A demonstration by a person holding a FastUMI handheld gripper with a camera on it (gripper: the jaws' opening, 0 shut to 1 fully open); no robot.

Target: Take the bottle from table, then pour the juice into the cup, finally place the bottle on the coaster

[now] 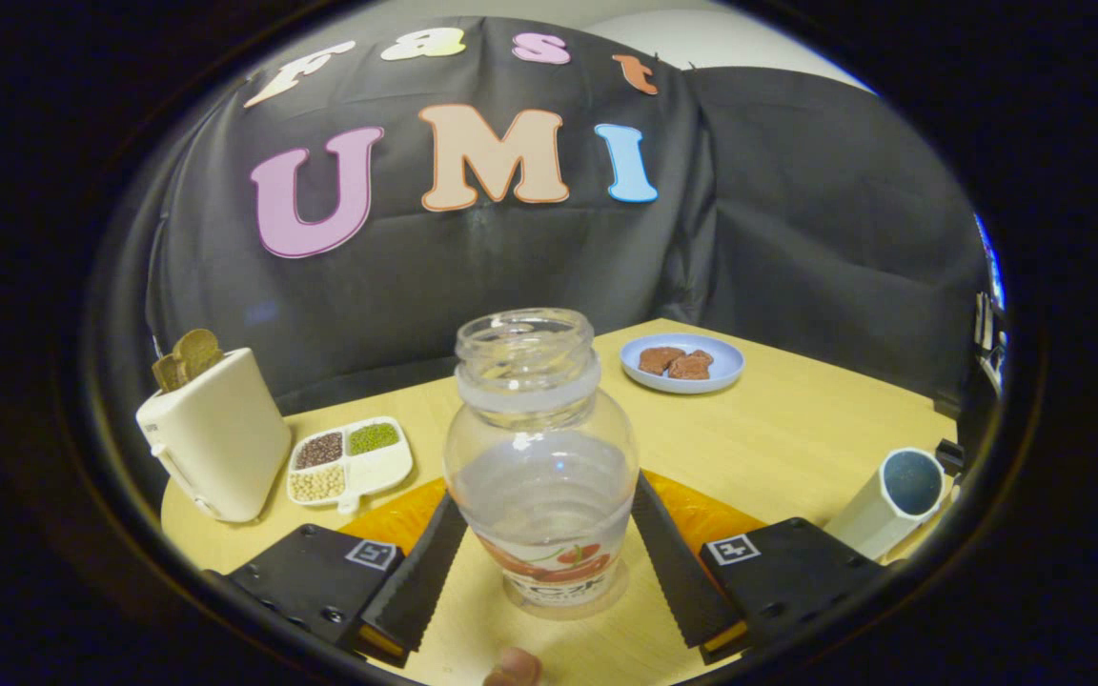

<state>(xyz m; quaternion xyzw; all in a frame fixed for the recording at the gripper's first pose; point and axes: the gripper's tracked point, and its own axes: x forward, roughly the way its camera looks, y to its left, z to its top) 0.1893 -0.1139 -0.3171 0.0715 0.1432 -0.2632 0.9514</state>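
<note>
A clear, uncapped bottle with a fruit label stands upright between my fingers. My gripper is shut on the bottle, one ribbed black finger against its left side and the other against its right. The bottle looks nearly empty. An orange coaster lies on the table just behind the bottle, partly hidden by the fingers. I cannot tell whether the bottle's base rests on the wood or hangs just above it. The white cup with a blue inside stands beyond my right finger.
A white toaster holding toast stands at the far left, with a divided tray of beans beside it. A blue plate with brown pieces sits at the back of the wooden table. A person's fingertip shows below the bottle.
</note>
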